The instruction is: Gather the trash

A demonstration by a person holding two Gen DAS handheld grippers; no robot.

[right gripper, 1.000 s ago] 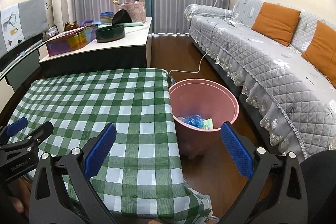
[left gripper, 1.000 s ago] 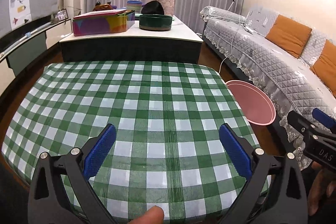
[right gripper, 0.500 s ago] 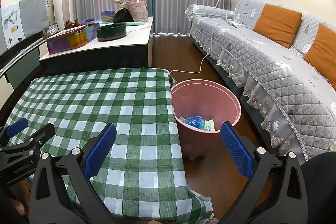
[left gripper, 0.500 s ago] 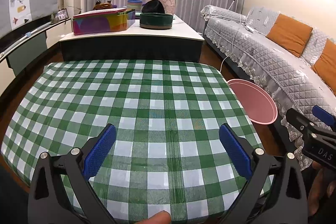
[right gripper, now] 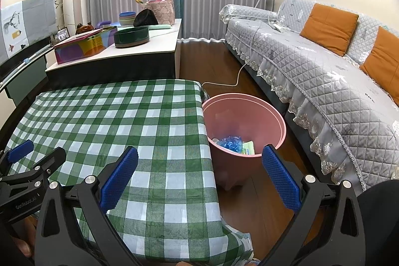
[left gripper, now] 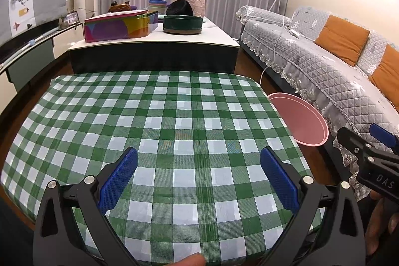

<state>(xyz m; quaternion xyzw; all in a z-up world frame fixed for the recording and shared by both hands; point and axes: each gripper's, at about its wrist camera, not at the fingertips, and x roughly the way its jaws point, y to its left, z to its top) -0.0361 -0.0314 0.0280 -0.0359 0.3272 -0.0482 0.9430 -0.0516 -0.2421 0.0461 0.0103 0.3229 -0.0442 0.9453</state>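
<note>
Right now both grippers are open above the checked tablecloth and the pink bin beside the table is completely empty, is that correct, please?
Not quite: the pink bin is not empty. The right wrist view shows crumpled blue plastic and a pale green packet at its bottom. The rest holds: the left gripper and right gripper are both open, holding nothing, above the checked tablecloth, and the bin stands beside the table.

A green-checked cloth (left gripper: 159, 121) covers the worktop (right gripper: 174, 257), and just beside the worktop a pink bin (right gripper: 249, 166) stands on the wooden floor (right gripper: 261, 211).
</note>
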